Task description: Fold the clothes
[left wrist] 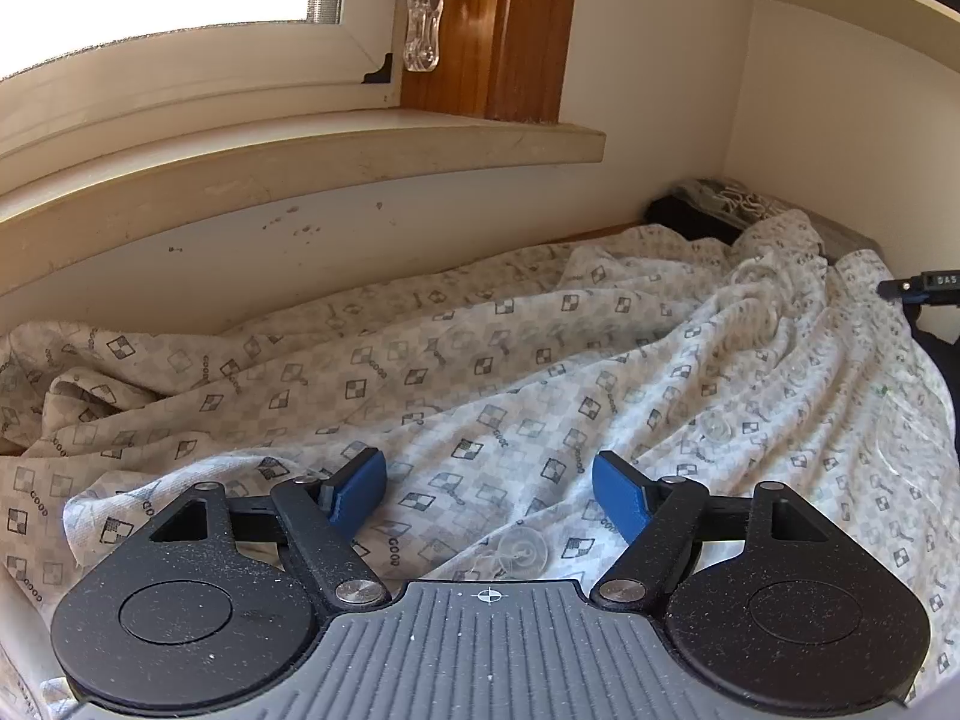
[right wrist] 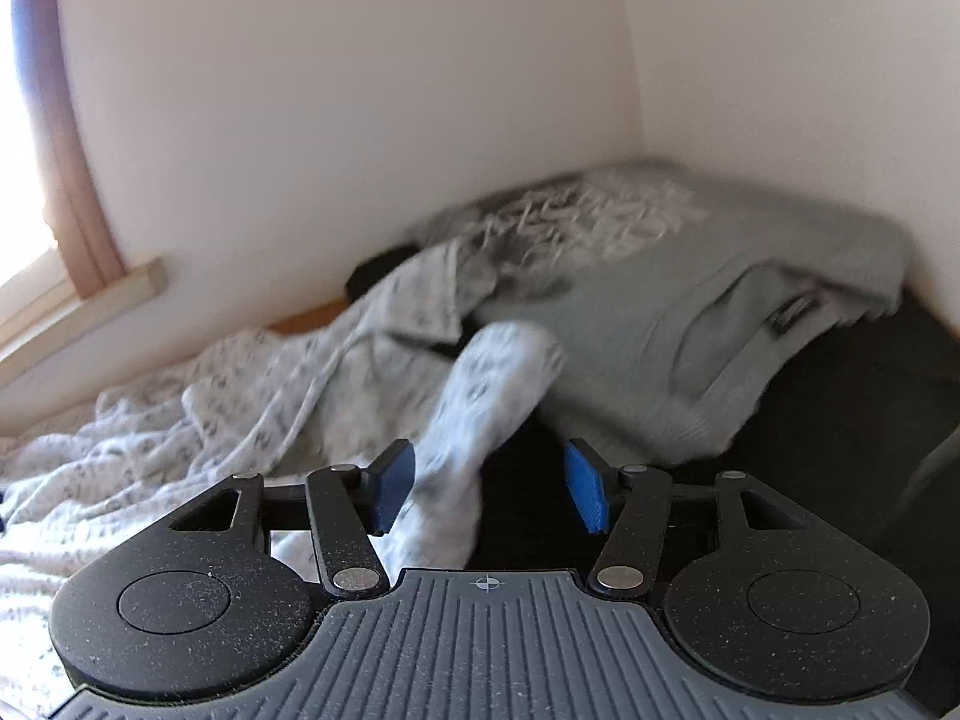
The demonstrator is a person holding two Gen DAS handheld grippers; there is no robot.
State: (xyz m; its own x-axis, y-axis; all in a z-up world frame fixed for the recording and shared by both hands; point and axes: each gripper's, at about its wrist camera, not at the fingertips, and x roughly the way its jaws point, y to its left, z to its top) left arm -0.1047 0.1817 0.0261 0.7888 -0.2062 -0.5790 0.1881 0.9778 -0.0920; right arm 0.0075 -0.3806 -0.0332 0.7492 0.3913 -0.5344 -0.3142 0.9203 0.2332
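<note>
- The left gripper [left wrist: 489, 495] hovers low over the shirt [left wrist: 480, 372], jaws wide apart, blue pads [left wrist: 360, 495] clear of the cloth, nothing between them.
- The shirt, white with a small check-square print and clear buttons [left wrist: 714, 429], lies rumpled across the surface from the near left to the far right corner, below the sill [left wrist: 360, 150].
- The right gripper [right wrist: 489, 489] has its jaws apart too; a sleeve [right wrist: 474, 420] of the shirt runs between them, lying against the left pad [right wrist: 393, 489] and clear of the right one. This view is blurred.
- A grey sweater [right wrist: 660, 324] lies folded in the far right corner; the shirt's far edge lies over its left side.
- A dark surface [right wrist: 840, 420] shows at the near right, beside the sweater.
</note>
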